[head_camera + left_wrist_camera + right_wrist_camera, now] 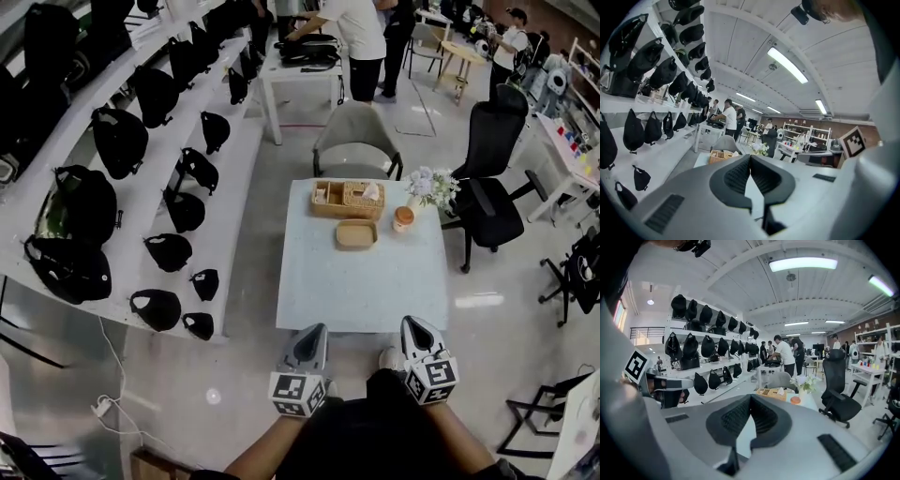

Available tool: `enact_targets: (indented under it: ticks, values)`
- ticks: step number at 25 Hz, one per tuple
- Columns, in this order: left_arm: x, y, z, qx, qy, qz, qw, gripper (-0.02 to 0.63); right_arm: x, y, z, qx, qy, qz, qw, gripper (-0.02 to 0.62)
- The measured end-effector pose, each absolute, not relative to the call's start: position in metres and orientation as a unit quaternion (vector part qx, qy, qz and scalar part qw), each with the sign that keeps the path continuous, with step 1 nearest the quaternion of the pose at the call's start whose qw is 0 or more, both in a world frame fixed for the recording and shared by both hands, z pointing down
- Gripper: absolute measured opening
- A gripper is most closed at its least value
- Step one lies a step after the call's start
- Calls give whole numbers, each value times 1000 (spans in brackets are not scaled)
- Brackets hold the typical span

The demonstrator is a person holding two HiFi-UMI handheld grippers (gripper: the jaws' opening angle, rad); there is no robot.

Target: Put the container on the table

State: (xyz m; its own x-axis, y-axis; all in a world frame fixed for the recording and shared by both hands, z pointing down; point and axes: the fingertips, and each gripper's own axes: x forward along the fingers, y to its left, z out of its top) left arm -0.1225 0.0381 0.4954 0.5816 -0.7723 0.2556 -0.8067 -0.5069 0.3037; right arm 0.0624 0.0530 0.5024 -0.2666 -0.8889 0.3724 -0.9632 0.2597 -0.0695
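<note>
container on table; left hand-held gripper, right hand-held gripper both closed

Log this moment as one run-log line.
left hand-held gripper: shut, empty | right hand-held gripper: shut, empty | container: on table

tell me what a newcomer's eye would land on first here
The white table sits at centre, with a wicker tray, a small tan container and flowers clustered at its far edge. To its left run long white shelves lined with black bags. At the bottom, the left gripper and right gripper hover shut and empty at the table's near edge.
</note>
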Motion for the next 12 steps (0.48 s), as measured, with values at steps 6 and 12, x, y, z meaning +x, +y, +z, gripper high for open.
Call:
enact_targets:
  ticks: [6,12]
  values:
    - [-145,51,490,856,-480,32,187,9,55,61,489,592,-788,117,122,-2]
    - [-147,58,481,854,-482,15,193,9,62,77,489,601,-782,121,109,-2]
